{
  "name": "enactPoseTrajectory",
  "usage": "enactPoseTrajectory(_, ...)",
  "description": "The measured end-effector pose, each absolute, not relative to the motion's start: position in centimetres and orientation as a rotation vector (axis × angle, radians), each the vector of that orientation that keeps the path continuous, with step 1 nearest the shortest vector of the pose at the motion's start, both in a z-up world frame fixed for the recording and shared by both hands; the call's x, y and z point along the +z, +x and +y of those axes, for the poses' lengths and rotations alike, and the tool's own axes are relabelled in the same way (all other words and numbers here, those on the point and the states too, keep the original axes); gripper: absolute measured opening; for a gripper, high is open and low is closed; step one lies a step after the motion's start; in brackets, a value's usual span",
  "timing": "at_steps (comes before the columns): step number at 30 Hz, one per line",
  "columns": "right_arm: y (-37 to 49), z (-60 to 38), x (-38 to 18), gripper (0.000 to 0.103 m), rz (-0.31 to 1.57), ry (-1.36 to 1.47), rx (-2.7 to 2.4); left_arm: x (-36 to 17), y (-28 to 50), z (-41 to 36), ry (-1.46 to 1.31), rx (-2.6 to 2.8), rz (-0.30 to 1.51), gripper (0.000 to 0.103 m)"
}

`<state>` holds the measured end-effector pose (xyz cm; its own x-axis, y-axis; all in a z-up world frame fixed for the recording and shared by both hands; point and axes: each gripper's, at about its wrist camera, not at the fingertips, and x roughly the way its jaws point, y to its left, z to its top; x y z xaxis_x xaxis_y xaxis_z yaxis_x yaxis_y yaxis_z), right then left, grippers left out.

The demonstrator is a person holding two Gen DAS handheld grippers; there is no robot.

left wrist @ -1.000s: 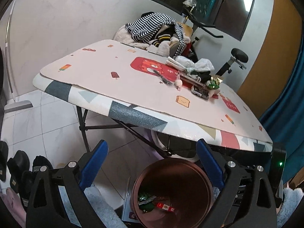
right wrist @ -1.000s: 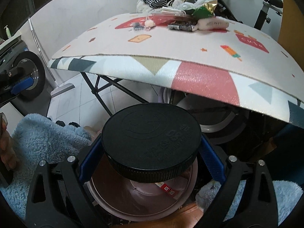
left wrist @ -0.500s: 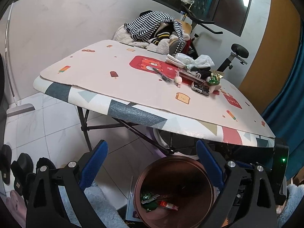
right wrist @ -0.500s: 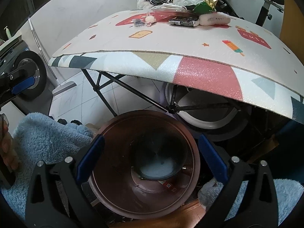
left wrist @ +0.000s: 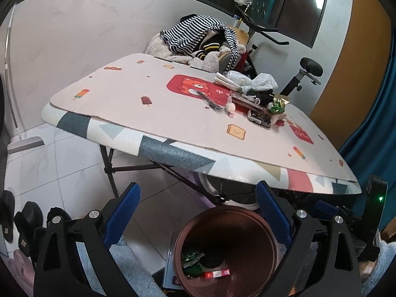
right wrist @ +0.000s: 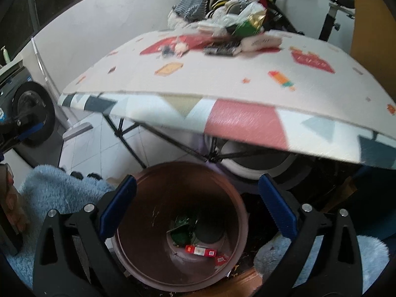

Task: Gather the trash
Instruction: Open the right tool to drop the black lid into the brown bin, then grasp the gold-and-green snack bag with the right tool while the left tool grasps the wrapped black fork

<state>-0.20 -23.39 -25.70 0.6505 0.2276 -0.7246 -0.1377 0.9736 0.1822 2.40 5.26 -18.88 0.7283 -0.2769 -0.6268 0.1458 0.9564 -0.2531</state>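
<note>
Right wrist cam: right gripper [right wrist: 197, 208] jaws wide apart, nothing in them, hanging over the brown bin [right wrist: 138, 255]. Left gripper [left wrist: 198, 212] is spread and empty too. Wrappers [right wrist: 201, 250] sit at the bin's bottom, more trash [left wrist: 259, 99] up on the table [left wrist: 148, 128].

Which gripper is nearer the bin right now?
Right, as far as I can judge. The right gripper hangs open directly over the bin's mouth; the left gripper, also open, sits up and back from the bin.
</note>
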Motion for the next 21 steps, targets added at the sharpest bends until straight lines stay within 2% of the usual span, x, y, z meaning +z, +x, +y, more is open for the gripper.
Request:
enactPoseTrajectory(15, 9.0, -29.0, -19.5, 0.097, 0.732, 0.148, 0.135, -15.4, 9.9, 3.8, -0.195, -0.280, 0.714, 0.092)
enactPoseTrajectory(18, 11.9, -29.6, -18.3, 0.086, 0.711, 0.159, 0.149, -15.6, 11.7, 3.5, -0.192, -0.282, 0.718, 0.091)
enactPoseTrajectory(21, 16.1, -30.2, -17.3, 0.082, 0.671, 0.183, 0.151, -16.0, 13.7, 3.2, -0.192, -0.282, 0.732, 0.087)
